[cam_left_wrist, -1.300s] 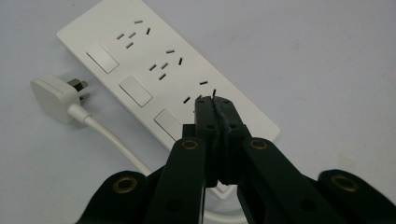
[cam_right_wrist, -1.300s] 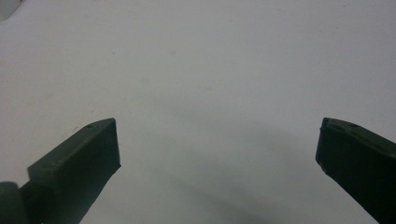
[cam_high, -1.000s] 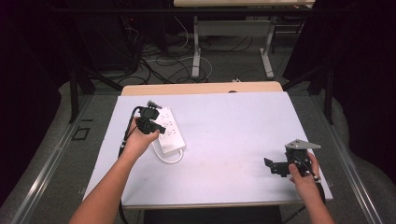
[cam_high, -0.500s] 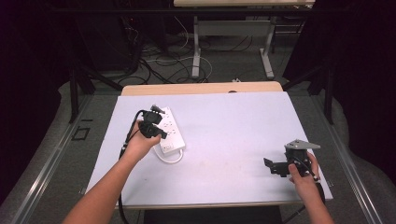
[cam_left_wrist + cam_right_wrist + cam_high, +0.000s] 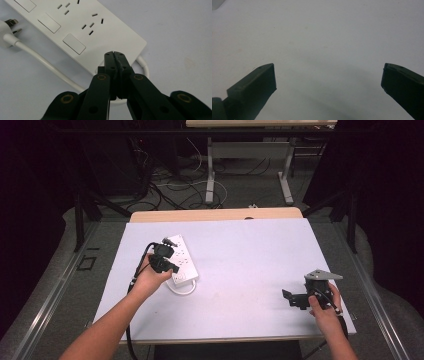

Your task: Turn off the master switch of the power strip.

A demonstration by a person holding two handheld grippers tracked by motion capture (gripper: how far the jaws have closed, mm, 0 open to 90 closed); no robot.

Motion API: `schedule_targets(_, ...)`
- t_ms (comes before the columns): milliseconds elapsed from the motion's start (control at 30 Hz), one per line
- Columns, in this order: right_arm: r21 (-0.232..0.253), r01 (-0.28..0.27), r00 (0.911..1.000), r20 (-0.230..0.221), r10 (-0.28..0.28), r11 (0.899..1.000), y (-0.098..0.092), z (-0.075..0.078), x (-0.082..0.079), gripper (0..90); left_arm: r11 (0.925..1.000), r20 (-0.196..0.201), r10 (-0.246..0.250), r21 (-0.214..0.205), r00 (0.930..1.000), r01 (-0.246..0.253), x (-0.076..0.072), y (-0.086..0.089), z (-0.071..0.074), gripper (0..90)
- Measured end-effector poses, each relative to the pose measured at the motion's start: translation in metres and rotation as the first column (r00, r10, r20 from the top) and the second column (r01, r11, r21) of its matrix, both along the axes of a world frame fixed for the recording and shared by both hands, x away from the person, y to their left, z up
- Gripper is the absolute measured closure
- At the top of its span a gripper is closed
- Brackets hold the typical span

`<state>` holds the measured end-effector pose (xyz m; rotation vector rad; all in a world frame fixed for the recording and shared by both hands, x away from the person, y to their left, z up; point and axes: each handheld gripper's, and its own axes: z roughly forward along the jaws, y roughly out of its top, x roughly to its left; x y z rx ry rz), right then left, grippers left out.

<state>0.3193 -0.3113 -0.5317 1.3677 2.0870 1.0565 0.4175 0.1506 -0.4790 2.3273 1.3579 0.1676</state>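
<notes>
A white power strip (image 5: 184, 254) lies on the left part of the white table (image 5: 240, 265), with its sockets and switches (image 5: 74, 44) facing up. Its white cord (image 5: 45, 62) curls in a loop off the near end, and the plug (image 5: 7, 24) rests beside the strip. My left gripper (image 5: 166, 261) hovers over the strip's near end. Its jaws are pressed together with nothing between them, tips (image 5: 115, 54) just above the strip's edge. My right gripper (image 5: 292, 298) rests low at the table's front right, jaws spread wide (image 5: 328, 75) over bare table.
The table's wooden far edge (image 5: 215, 214) borders a dark floor with cables (image 5: 175, 185) and another table's legs (image 5: 211, 175). The front edge lies close to my right hand (image 5: 322, 312).
My left gripper has drifted a little toward the near end of the power strip. The right gripper has stayed put.
</notes>
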Motion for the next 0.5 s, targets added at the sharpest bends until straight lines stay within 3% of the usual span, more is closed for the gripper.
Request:
schedule_targets(267, -0.001, 0.000, 1.0000, 0.000, 0.000, 1.000, 0.000, 0.000, 0.000, 0.0, 0.9998, -0.035, -0.016, 0.014, 0.9992, 0.016, -0.001, -0.002, -0.009, 89.9)
schedule_targets(500, -0.003, 0.003, 1.0000, -0.002, -0.003, 1.000, 0.000, 0.000, 0.000, 0.0, 0.9997, -0.036, -0.019, 0.012, 0.9992, 0.019, 0.001, -0.006, -0.017, 89.9)
